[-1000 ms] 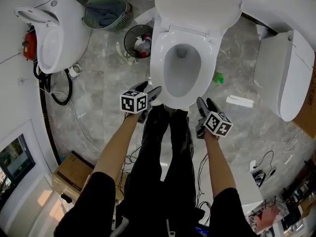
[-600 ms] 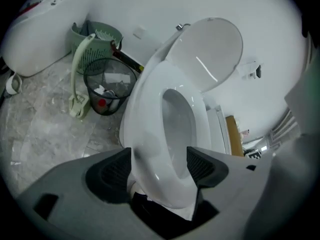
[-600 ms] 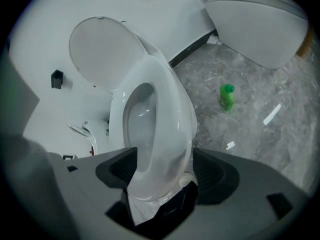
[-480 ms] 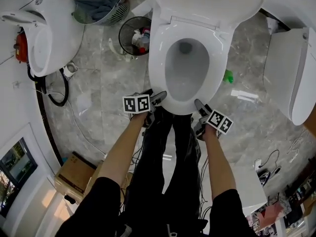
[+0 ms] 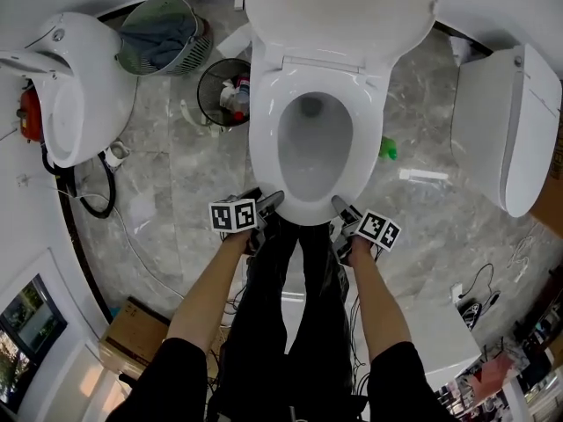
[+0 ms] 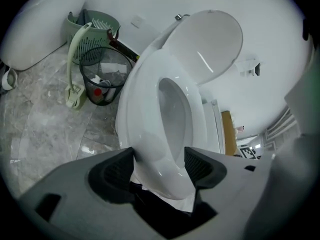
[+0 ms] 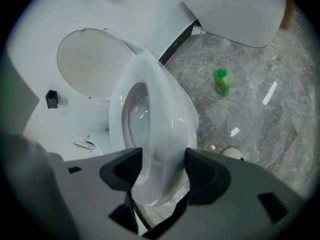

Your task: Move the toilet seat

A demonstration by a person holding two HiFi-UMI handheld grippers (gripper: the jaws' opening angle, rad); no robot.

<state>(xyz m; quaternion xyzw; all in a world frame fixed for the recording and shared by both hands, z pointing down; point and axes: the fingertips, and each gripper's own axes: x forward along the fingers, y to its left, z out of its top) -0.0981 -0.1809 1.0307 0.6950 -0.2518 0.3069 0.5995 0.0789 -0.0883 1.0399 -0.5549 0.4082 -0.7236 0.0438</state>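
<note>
Head view – toilet seat (image 5: 264,139): down flat on the bowl, in the middle of the frame.
Head view – lid (image 5: 339,7): raised, standing behind the seat.
Head view – left tool (image 5: 268,202): at the front-left edge of the toilet seat, fingers pointing toward it.
Head view – right tool (image 5: 339,209): at the front-right edge, opposite the left tool.
Head view – surroundings: black bin (image 5: 222,90) just beside the toilet on the marble floor (image 5: 176,174); green basket (image 5: 163,33) beyond the bin; green bottle (image 5: 388,149) on the other side.
Left gripper view – left tool (image 6: 159,159): jaws set on either side of the toilet seat (image 6: 145,99) at its front edge, and both pads appear to bear on it.
Left gripper view – background: lid (image 6: 210,44) upright, bin (image 6: 102,79) and basket (image 6: 92,39) near the bowl.
Right gripper view – right tool (image 7: 164,166): jaws gripping the front edge of the toilet seat (image 7: 165,109), which fills the gap between the pads.
Right gripper view – background: lid (image 7: 87,64) raised, bottle (image 7: 221,81) lying on the floor, well apart from the toilet.
</note>
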